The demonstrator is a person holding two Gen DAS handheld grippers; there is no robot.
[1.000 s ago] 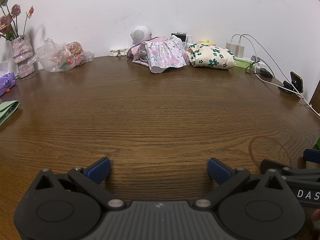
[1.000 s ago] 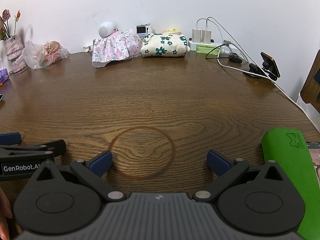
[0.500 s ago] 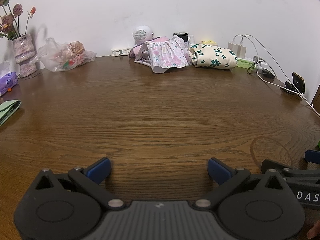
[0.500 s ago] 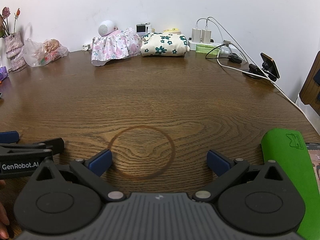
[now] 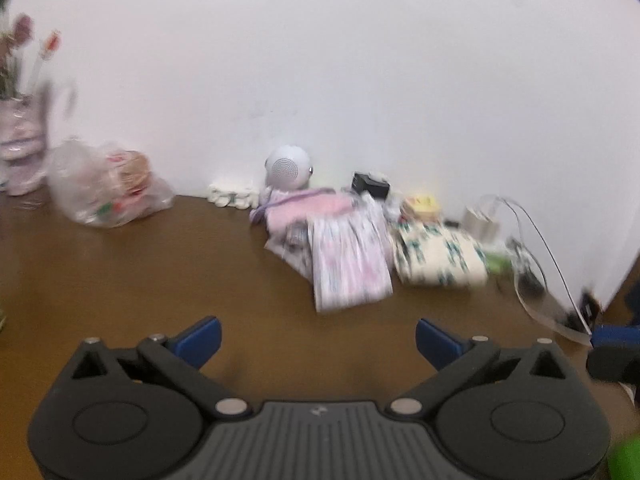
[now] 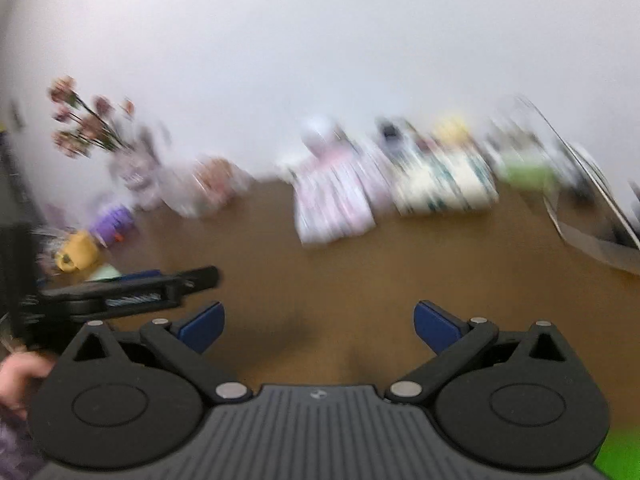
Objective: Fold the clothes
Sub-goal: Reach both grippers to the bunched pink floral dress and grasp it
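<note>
Both frames are smeared, so details are rough. My left tongs [image 5: 318, 338] stand wide apart with nothing between the blue pads; my right tongs [image 6: 318, 326] likewise gape empty. Both point toward the clothes at the far edge of the surface [image 5: 160, 280], by the wall.

The pink floral garment [image 5: 348, 264] lies loosely heaped just in front of the white speaker [image 5: 288, 168], one flap hanging toward me. It looks unfolded, though blur keeps me unsure. The cream floral garment [image 5: 438, 258] sits touching its right side as a compact block, probably folded and parked there out of the way.

The bag [image 5: 108, 188] sits well left of the speaker, and cables [image 5: 536, 248] run right of the cream garment.

I judge the spread tongs are set for a grab at the pink garment, with the bare wood in front of it left as folding room.
</note>
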